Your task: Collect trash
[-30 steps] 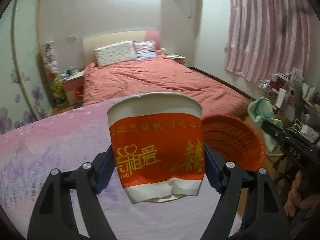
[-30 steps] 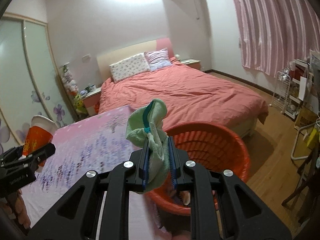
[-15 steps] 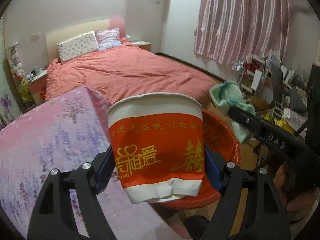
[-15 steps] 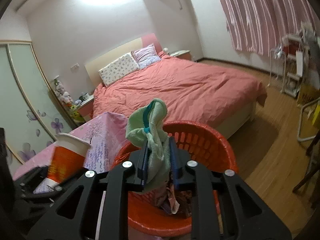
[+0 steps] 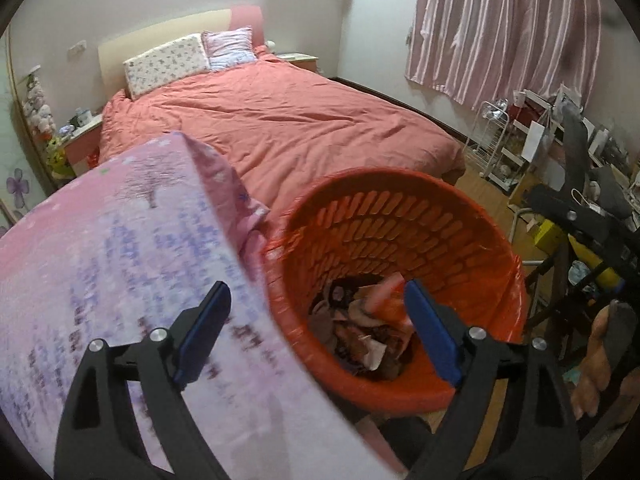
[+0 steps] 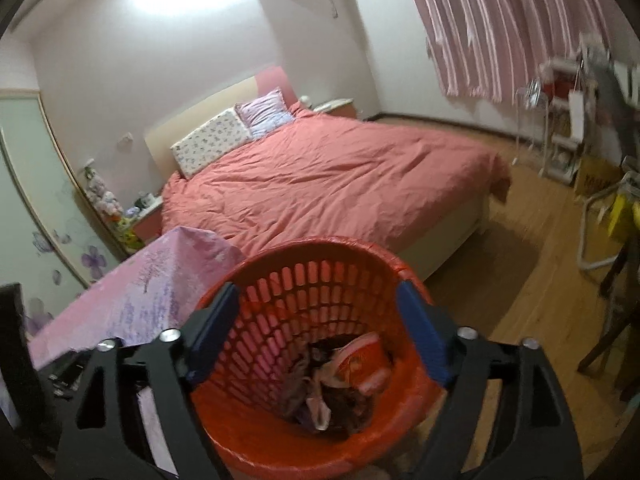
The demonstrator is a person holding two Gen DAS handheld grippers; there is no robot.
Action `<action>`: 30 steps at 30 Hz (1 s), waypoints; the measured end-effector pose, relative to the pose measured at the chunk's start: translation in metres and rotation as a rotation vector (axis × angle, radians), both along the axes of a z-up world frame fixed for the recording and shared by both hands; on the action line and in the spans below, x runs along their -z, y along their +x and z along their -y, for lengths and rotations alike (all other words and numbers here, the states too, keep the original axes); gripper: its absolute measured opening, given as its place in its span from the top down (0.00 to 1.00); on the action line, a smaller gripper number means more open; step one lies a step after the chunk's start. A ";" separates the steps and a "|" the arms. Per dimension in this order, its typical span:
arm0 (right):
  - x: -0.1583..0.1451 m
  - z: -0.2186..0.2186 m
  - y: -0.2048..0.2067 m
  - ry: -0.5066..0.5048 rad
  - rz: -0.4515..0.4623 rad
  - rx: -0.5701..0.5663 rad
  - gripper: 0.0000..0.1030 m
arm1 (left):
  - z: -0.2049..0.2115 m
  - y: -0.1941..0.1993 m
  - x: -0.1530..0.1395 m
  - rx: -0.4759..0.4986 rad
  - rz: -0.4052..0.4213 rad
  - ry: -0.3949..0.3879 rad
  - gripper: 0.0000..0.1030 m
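1. The red basket [image 5: 460,248] stands open-topped; its mouth gives free way down from above.
2. Trash [image 6: 340,384] fills only the bottom, leaving the upper walls bare.
3. The pink-clothed table [image 5: 120,264] edge stands just beside the basket's left rim (a tight side).
4. The bed [image 6: 340,176] closes off the far side.
5. Wooden floor [image 6: 532,292] lies open to the right; cluttered shelves [image 5: 520,140] stand beyond.

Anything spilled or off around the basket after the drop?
Nothing stands out. The red-and-white paper cup lies on its side inside the orange basket on the other trash, nothing over the rim. Left gripper and right gripper are open and empty.
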State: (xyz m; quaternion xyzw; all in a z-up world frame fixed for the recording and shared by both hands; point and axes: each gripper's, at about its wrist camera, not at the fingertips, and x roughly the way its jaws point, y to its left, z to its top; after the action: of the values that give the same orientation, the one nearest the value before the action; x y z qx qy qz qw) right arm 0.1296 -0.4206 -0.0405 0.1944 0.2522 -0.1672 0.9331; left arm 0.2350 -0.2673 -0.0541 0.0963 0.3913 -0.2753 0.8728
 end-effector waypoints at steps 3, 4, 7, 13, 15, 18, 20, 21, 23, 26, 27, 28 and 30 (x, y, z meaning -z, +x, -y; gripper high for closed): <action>-0.017 -0.025 -0.018 -0.137 -0.003 0.032 0.04 | -0.033 -0.018 -0.014 -0.047 0.038 -0.003 0.07; -0.024 -0.034 -0.027 -0.186 0.006 0.040 0.03 | -0.042 -0.024 -0.019 -0.062 0.051 -0.003 0.04; -0.038 -0.057 -0.046 -0.289 0.012 0.069 0.02 | -0.075 -0.051 -0.033 -0.123 0.111 0.019 0.04; -0.054 -0.112 -0.104 -0.395 0.105 0.018 0.02 | -0.138 -0.103 -0.045 -0.250 0.185 0.047 0.04; -0.055 -0.126 -0.118 -0.383 0.125 0.001 0.02 | -0.156 -0.121 -0.045 -0.286 0.201 0.052 0.04; -0.053 -0.145 -0.136 -0.374 0.142 0.001 0.02 | -0.183 -0.146 -0.044 -0.341 0.219 0.037 0.04; -0.053 -0.154 -0.142 -0.372 0.144 0.009 0.02 | -0.197 -0.161 -0.045 -0.384 0.232 0.023 0.04; -0.052 -0.158 -0.144 -0.368 0.144 0.016 0.02 | -0.206 -0.172 -0.046 -0.414 0.247 0.011 0.04; -0.051 -0.164 -0.145 -0.356 0.137 0.028 0.02 | -0.214 -0.187 -0.048 -0.448 0.269 -0.003 0.04; -0.046 -0.173 -0.140 -0.361 0.107 0.033 0.02 | -0.224 -0.209 -0.051 -0.490 0.332 -0.003 0.04; -0.044 -0.177 -0.140 -0.369 0.094 0.025 0.02 | -0.226 -0.217 -0.052 -0.505 0.362 0.008 0.04; -0.042 -0.182 -0.139 -0.377 0.079 0.015 0.02 | -0.225 -0.221 -0.054 -0.512 0.377 0.014 0.04; -0.040 -0.188 -0.138 -0.384 0.051 -0.003 0.02 | -0.227 -0.230 -0.057 -0.520 0.402 0.012 0.04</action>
State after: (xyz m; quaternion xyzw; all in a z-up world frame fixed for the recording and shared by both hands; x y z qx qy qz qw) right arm -0.0084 -0.2330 -0.0002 0.0166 0.1922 -0.2060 0.9593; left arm 0.0049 -0.0400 0.0033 0.0508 0.2241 -0.0164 0.9731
